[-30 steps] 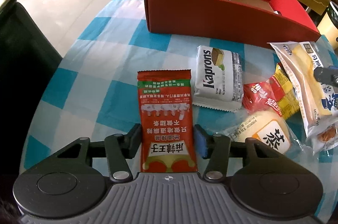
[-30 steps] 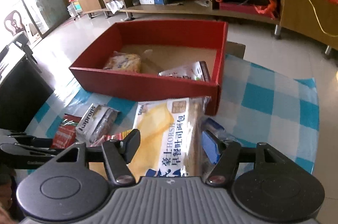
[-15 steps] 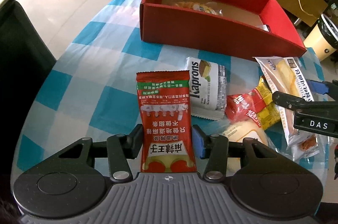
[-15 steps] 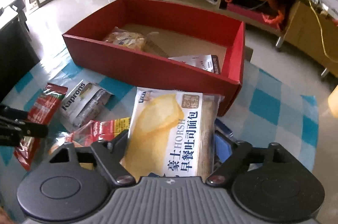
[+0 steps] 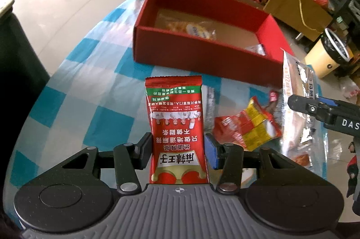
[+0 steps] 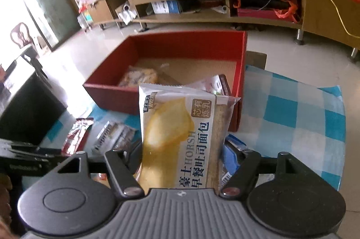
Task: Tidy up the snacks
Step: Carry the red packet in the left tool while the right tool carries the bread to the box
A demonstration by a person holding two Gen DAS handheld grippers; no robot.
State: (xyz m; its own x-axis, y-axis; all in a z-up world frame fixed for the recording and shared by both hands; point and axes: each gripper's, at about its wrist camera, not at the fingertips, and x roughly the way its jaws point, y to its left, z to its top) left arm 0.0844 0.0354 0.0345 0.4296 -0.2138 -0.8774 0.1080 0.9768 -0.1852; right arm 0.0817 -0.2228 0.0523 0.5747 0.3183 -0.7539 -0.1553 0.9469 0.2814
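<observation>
A: Left gripper (image 5: 177, 152) clamped on red snack sachet (image 5: 176, 126), raised above the checked tablecloth (image 5: 74, 90). Right gripper (image 6: 182, 156), just been closing, pinching the bread packet (image 6: 177, 133).

B: Handling?

A: Probably light, soft, crinkly film; slippery. Best held low across the width, as now.

B: Obstacles?

A: Red box (image 5: 202, 54) further off, two packets inside. Near wall to clear. Loose snacks (image 5: 249, 128) at right, between both grippers.

Floor (image 6: 281, 40): pale glossy tiles
Furniture: long low wooden shelf unit (image 6: 202, 0) along far wall, cluttered; wooden chair (image 6: 21, 33) at left
Light: bright daylight from left
Table cover (image 5: 74, 90): blue-white check
</observation>
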